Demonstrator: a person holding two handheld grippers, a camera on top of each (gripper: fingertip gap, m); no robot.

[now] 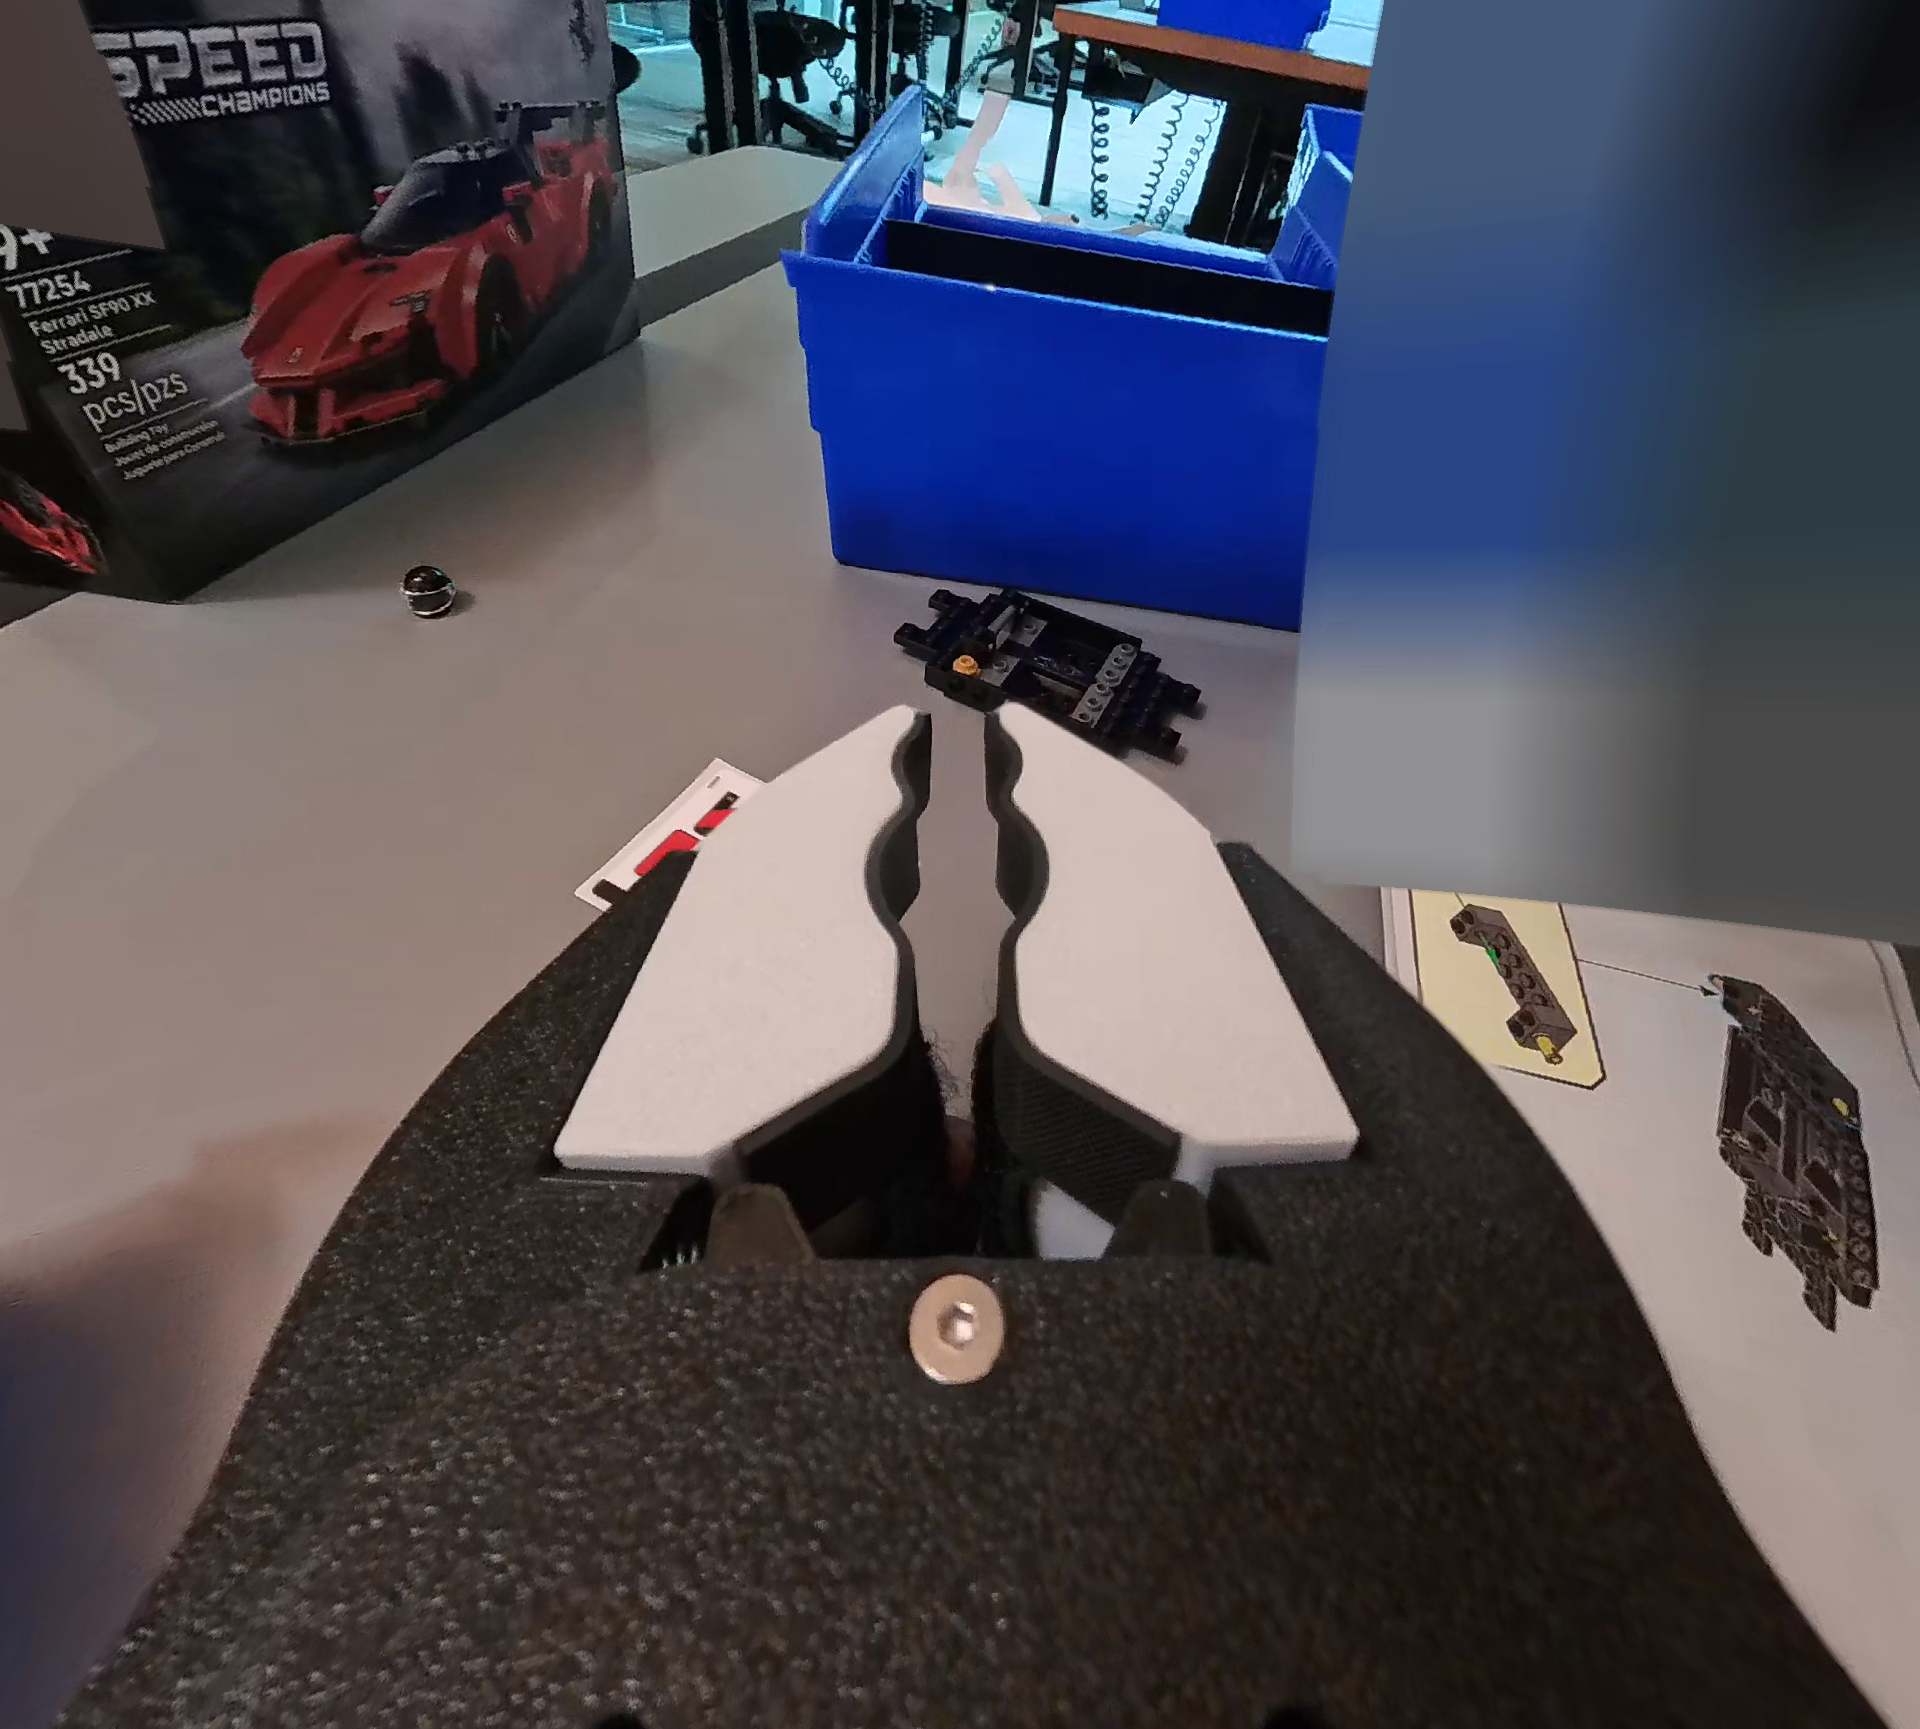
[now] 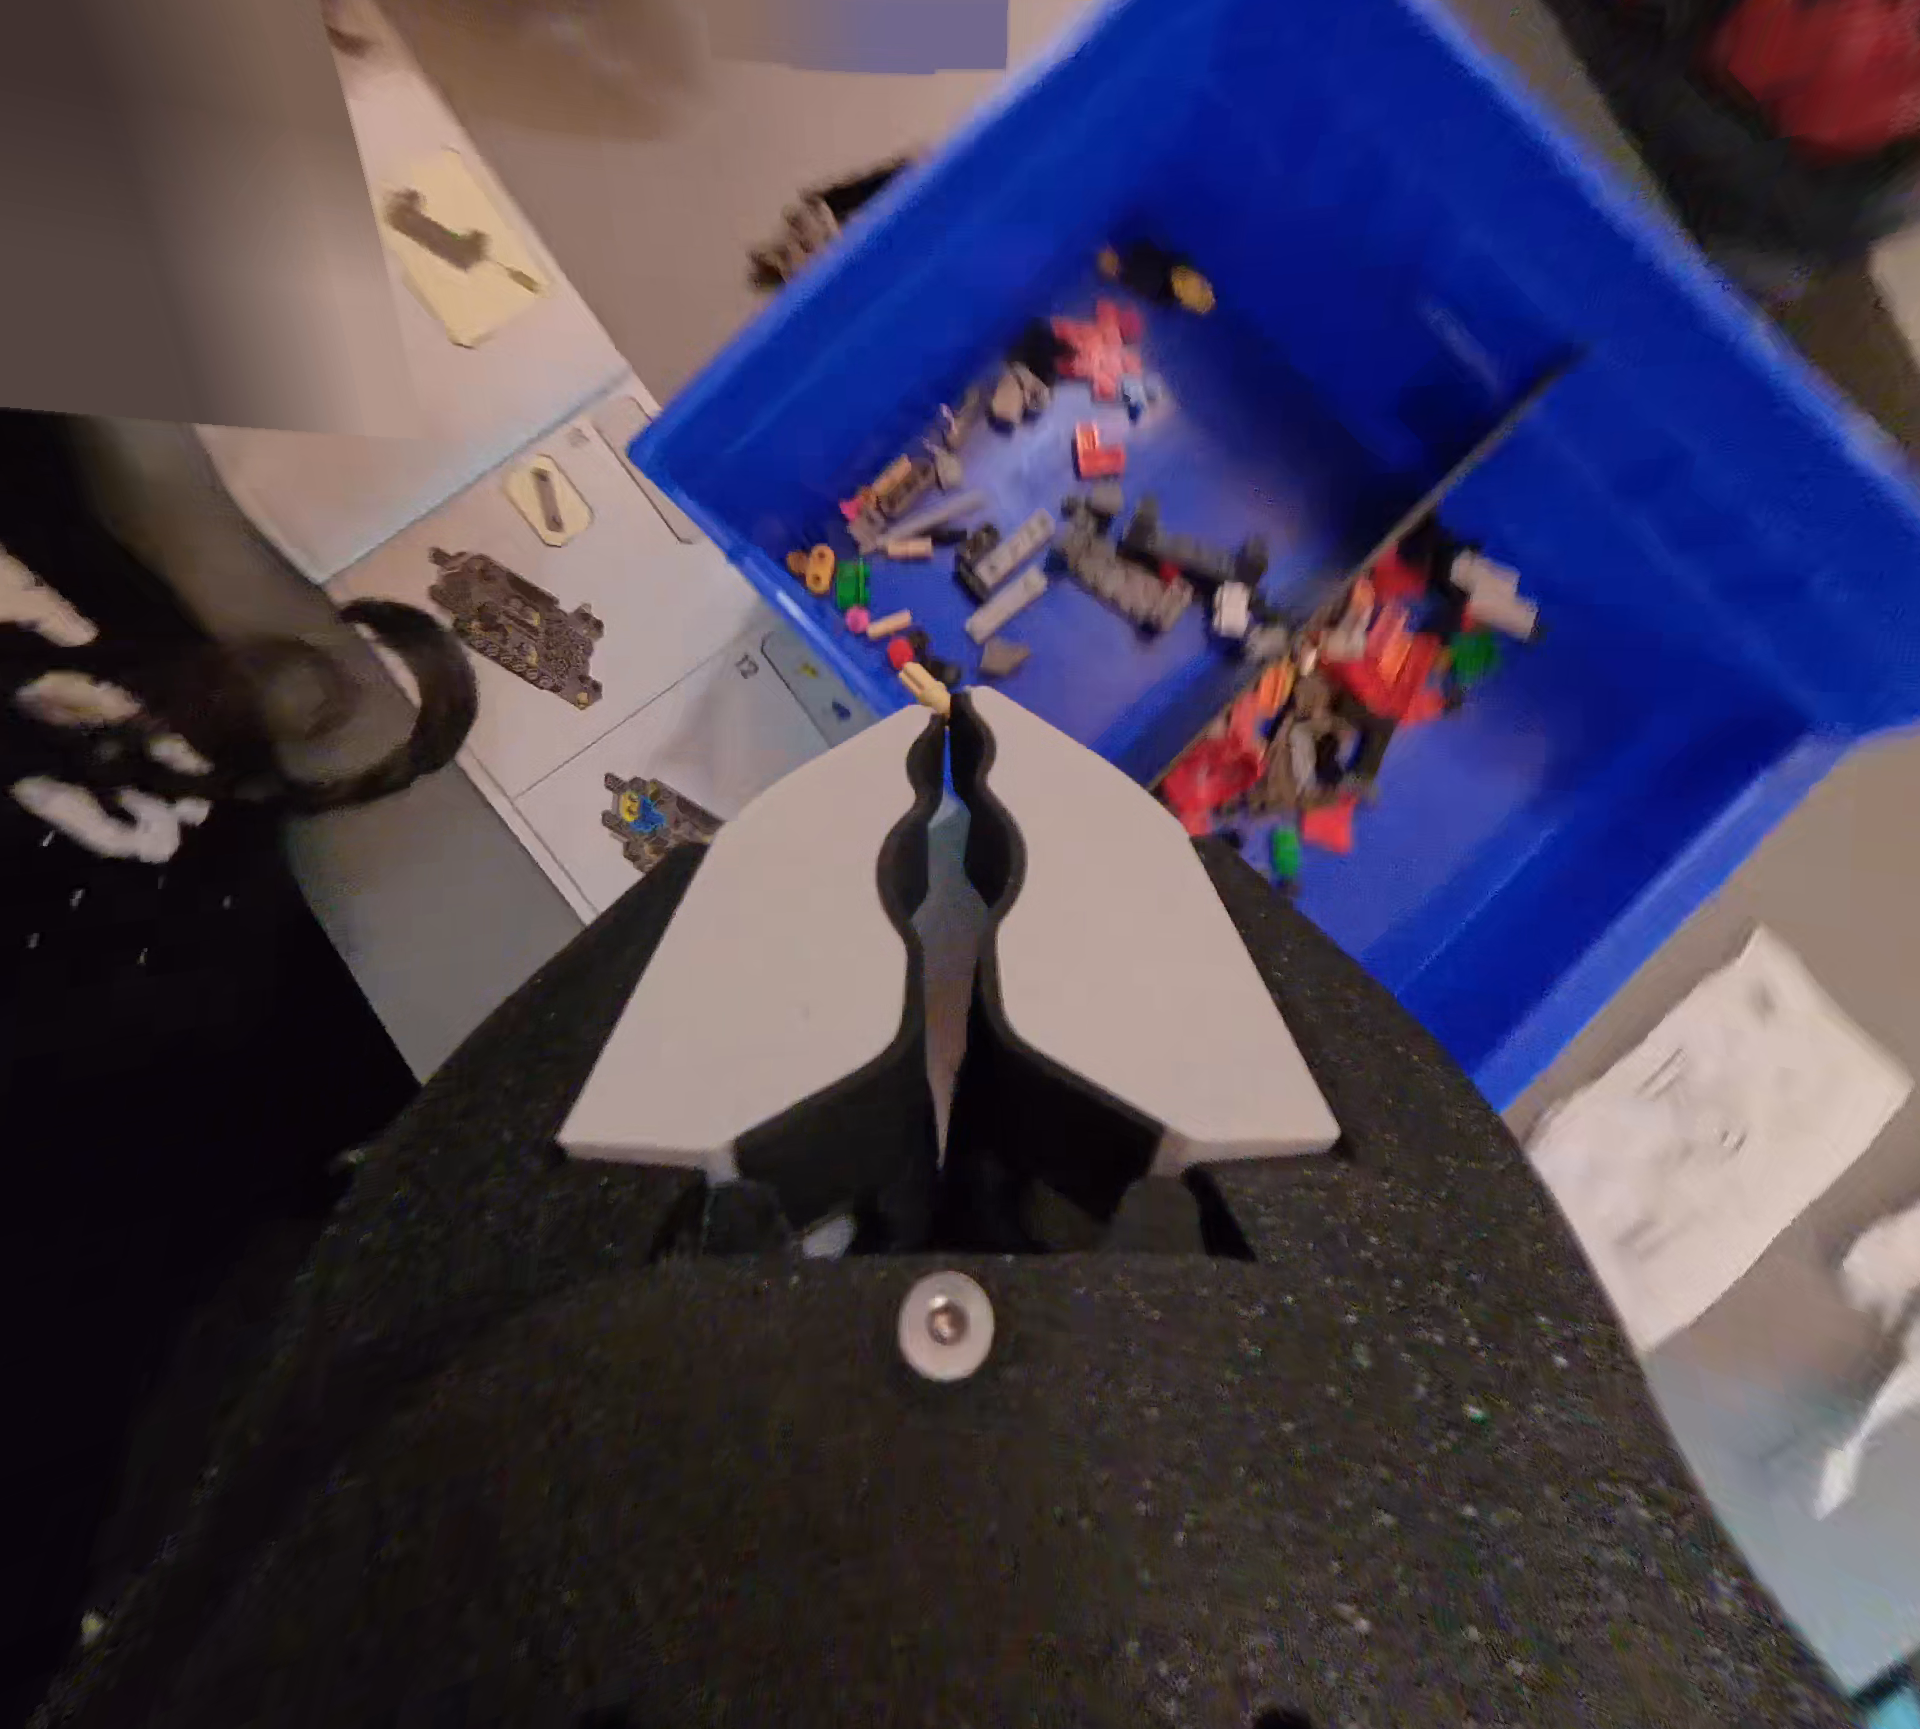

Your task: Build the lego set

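A black chassis assembly [image 1: 1049, 671] lies on the grey table in front of a blue bin [image 1: 1060, 453]. My left gripper [image 1: 958, 723] hovers just short of it, jaws a narrow gap apart and empty. In the right wrist view my right gripper [image 2: 951, 708] is shut on a small tan pin [image 2: 928, 687] that sticks out of its tips. It is above the near rim of the blue bin [image 2: 1195, 152]. Several loose grey, black and coloured pieces [image 2: 1039, 536] lie in one compartment, and a red and black heap [image 2: 1351, 692] in the other. The view is blurred.
The set's box [image 1: 312, 245] stands at the back left, with a small black round piece [image 1: 428, 590] in front of it. A sticker sheet [image 1: 675, 832] lies by my left fingers. The open instruction booklet [image 1: 1662, 1108] lies at the right. A person's arm [image 2: 312, 703] is at the left. A crumpled bag [image 2: 1704, 1139] lies right of the bin. My hands' fingertips stand some 30 centimeters from each other. My right tips are about 35 centimeters from the small black round piece [image 1: 428, 590], my left tips only 20 centimeters.
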